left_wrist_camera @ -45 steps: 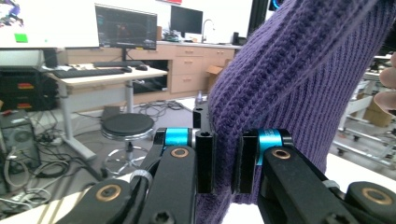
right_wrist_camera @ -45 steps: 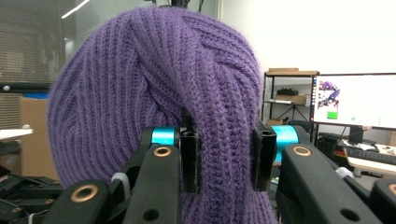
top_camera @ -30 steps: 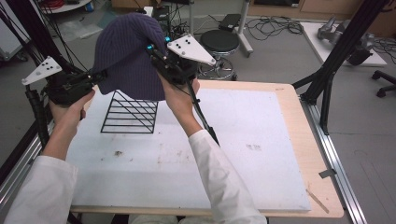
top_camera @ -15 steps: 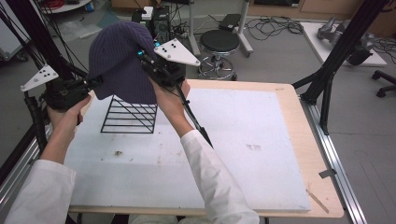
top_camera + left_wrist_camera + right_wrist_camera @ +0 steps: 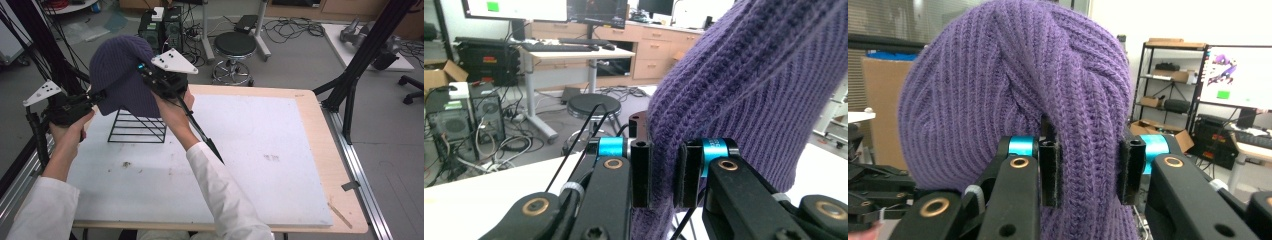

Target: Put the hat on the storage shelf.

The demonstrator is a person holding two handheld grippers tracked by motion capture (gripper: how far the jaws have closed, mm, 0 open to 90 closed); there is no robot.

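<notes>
A purple knitted hat [image 5: 120, 75] hangs stretched between both grippers over a black wire rack [image 5: 137, 126] at the left rear of the white table. My left gripper [image 5: 97, 97] pinches the hat's lower left edge; in the left gripper view its pads [image 5: 641, 172] squeeze the hat [image 5: 744, 90] rim. My right gripper [image 5: 145, 75] holds the right side; in the right gripper view a thick fold of the hat [image 5: 1018, 90] is clamped between its pads [image 5: 1050, 172]. The hat's lower edge covers the rack's top.
The white table sheet [image 5: 260, 150] stretches right and forward of the rack. A round stool [image 5: 235, 45], computer cases [image 5: 162, 27] and floor cables lie behind the table. Black frame posts [image 5: 360, 55] stand at the right and left.
Both hands have carried the hat down and to the left, so it now sits lower over the wire rack. Both grips have stayed as they were.
</notes>
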